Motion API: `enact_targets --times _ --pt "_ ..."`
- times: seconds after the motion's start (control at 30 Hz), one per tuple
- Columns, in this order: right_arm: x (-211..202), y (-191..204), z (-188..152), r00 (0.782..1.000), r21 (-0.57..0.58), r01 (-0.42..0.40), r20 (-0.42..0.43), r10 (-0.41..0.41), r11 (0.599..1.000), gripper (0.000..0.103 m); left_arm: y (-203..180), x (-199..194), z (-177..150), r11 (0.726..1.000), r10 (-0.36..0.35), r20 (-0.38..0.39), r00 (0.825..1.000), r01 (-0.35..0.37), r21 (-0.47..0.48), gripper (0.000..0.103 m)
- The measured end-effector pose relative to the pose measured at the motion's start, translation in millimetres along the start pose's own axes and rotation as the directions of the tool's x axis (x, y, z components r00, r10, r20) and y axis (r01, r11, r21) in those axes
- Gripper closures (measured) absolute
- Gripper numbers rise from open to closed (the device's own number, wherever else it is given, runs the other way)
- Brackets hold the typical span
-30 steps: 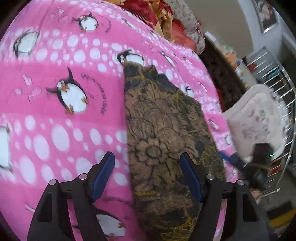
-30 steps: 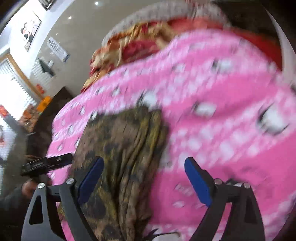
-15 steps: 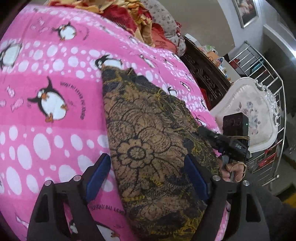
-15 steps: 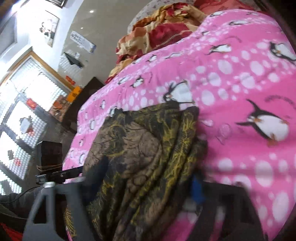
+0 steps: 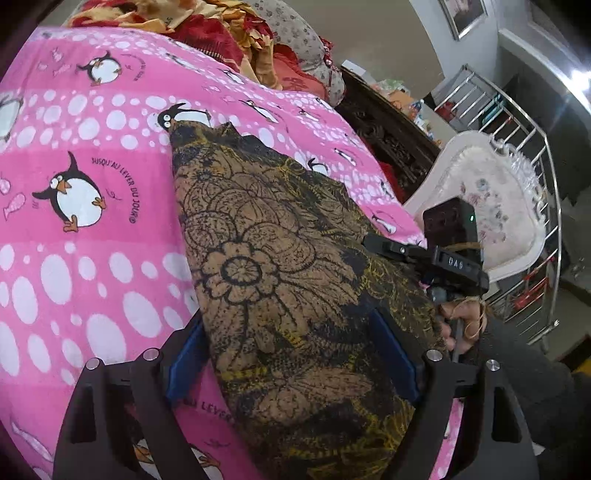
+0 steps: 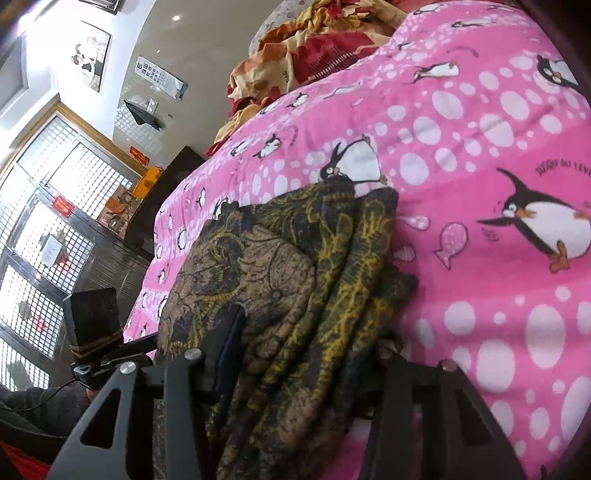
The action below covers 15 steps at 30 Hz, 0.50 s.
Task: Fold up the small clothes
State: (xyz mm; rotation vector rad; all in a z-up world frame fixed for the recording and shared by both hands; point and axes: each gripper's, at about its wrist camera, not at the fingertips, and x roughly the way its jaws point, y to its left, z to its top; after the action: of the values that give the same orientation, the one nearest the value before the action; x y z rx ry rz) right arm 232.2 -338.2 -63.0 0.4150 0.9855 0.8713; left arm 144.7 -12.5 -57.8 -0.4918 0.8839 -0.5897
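A brown garment (image 5: 280,266) with a black and yellow flower print lies folded lengthwise on a pink penguin blanket (image 5: 85,280). My left gripper (image 5: 288,347) straddles its near end. Its jaws are opening, with the cloth between them and not pinched. In the left wrist view the right gripper's black body (image 5: 443,258) and the hand (image 5: 458,321) holding it sit at the garment's right edge. In the right wrist view my right gripper (image 6: 306,347) is closing on the layered folds of the garment (image 6: 332,258). One finger rests on the cloth and the other is buried under it.
A heap of red and yellow bedding (image 5: 221,33) lies at the far end of the blanket. Beyond the bed's right side stand a dark carved cabinet (image 5: 388,129), a white padded chair (image 5: 491,206) and a metal rack (image 5: 517,122). Grilled windows (image 6: 55,206) show in the right wrist view.
The right gripper dropped onto the garment's folded edge and its jaws narrowed around the folds. The left jaws spread wider, and the garment now sits centred between them.
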Motion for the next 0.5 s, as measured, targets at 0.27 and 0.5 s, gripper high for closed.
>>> enact_targets --times 0.27,0.5 --pt "-8 9 -10 0.998 -0.044 -0.063 -0.02 0.062 0.997 0.035 2 3 4 1.0 -0.001 0.026 1.0 0.001 -0.016 0.038" --pt "6 3 5 0.999 -0.032 0.029 -0.033 -0.03 0.999 0.057 6 7 8 0.999 0.011 0.066 0.998 -0.008 -0.051 0.046"
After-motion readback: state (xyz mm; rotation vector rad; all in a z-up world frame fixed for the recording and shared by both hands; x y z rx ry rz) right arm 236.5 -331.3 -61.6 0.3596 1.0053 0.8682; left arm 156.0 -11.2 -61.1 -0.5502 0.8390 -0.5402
